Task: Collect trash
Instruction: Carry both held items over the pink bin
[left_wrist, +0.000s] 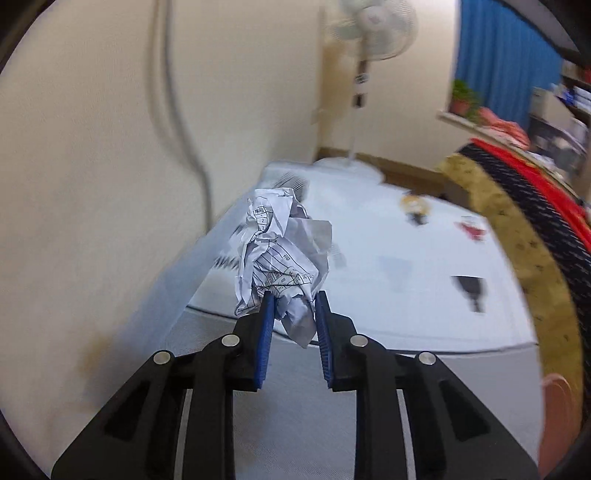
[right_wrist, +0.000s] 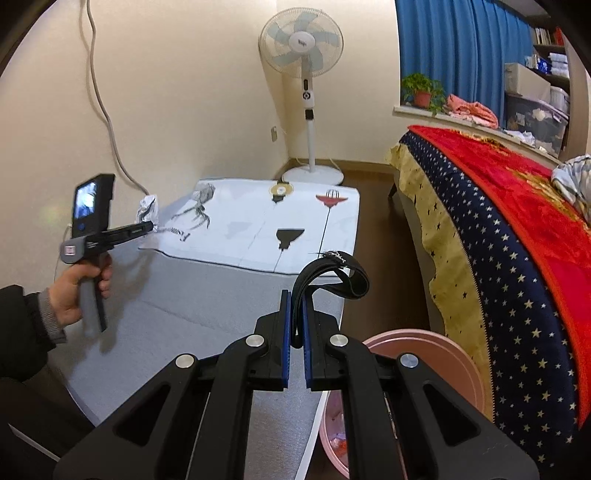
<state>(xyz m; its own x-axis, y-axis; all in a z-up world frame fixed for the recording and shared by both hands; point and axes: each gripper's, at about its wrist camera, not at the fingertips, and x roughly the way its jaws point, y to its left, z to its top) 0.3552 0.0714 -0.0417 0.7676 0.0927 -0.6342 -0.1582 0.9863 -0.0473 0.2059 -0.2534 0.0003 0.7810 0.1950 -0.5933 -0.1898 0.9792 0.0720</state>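
The crumpled paper ball (left_wrist: 280, 254) is white with printed lines and boxes on it. It is squeezed between the blue pads (left_wrist: 266, 332) of the left gripper (left_wrist: 293, 314). The pads press on its lower part, and most of the ball sticks out above the tips. It is up in the air, over the near left part of the white printed sheet (left_wrist: 388, 280). In the right wrist view the same ball (right_wrist: 147, 210) shows small at the tip of the left gripper (right_wrist: 149, 225), and a hand (right_wrist: 79, 291) in a dark sleeve holds that gripper's grey handle.

The right gripper (right_wrist: 295, 295) is clamped tight on a black strap (right_wrist: 332, 275). The strap goes up from the pads and curls over to the right in a loop.

The white sheet has dark and red pictures on it and lies on a grey mat (right_wrist: 207, 306) on the floor. A pink bin (right_wrist: 424, 369) sits below the right gripper, beside the mat, with bits of trash inside. A bed with a red blanket (right_wrist: 517, 206) stands on the right. A white standing fan (right_wrist: 303, 51) is in the corner behind the sheet. A potted plant (right_wrist: 421, 90) is on the sill by the blue curtain (right_wrist: 458, 48).
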